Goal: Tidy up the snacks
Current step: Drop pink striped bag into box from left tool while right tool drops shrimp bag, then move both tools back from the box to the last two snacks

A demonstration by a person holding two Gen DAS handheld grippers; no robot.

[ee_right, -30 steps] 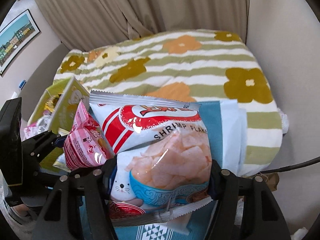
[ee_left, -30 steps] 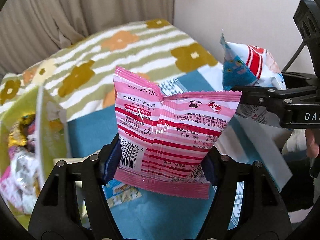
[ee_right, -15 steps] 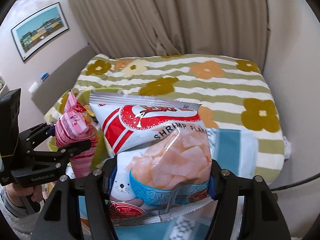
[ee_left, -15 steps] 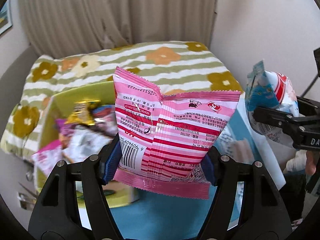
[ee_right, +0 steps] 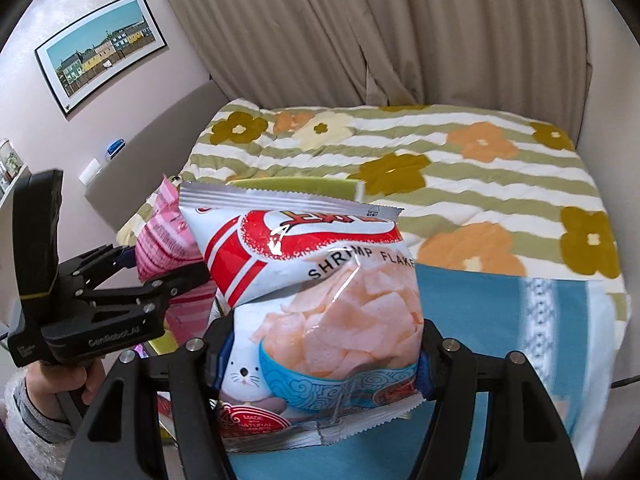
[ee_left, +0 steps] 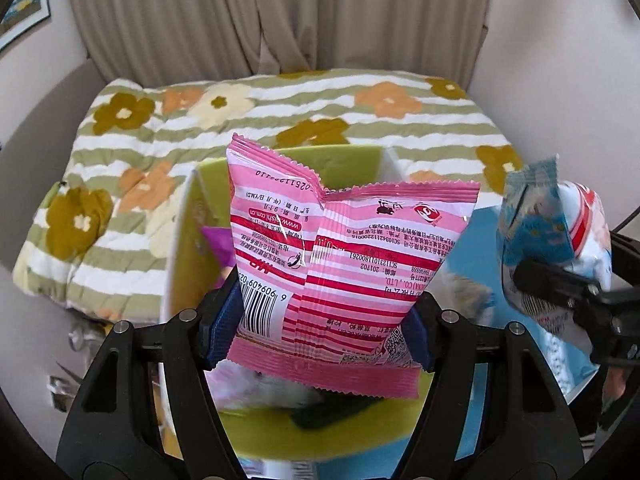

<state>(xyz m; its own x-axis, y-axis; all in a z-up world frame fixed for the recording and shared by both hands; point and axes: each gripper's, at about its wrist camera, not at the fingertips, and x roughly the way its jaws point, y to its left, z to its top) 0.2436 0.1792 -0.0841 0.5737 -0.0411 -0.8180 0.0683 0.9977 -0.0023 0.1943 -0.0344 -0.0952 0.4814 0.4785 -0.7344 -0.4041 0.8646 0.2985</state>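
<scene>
My left gripper (ee_left: 320, 320) is shut on a pink striped snack packet (ee_left: 344, 272) and holds it upright above a yellow-green box (ee_left: 280, 436) with snacks inside. The packet hides most of the box. My right gripper (ee_right: 320, 356) is shut on a white and red shrimp flakes bag (ee_right: 316, 292), held upright above a blue cloth (ee_right: 500, 320). In the left wrist view the shrimp flakes bag (ee_left: 556, 232) hangs at the right. In the right wrist view the left gripper (ee_right: 160, 272) and pink packet (ee_right: 164, 240) are at the left, over the box rim (ee_right: 296, 184).
A bed with a green striped flower quilt (ee_right: 480, 160) lies behind the box. Beige curtains (ee_left: 280, 16) hang at the back. A white wall (ee_left: 568, 60) stands at the right. A framed picture (ee_right: 100, 48) hangs at the left.
Both grippers have swung left with their packets. The yellow-green box came from the left edge to right under the pink packet. Both grips are unchanged.
</scene>
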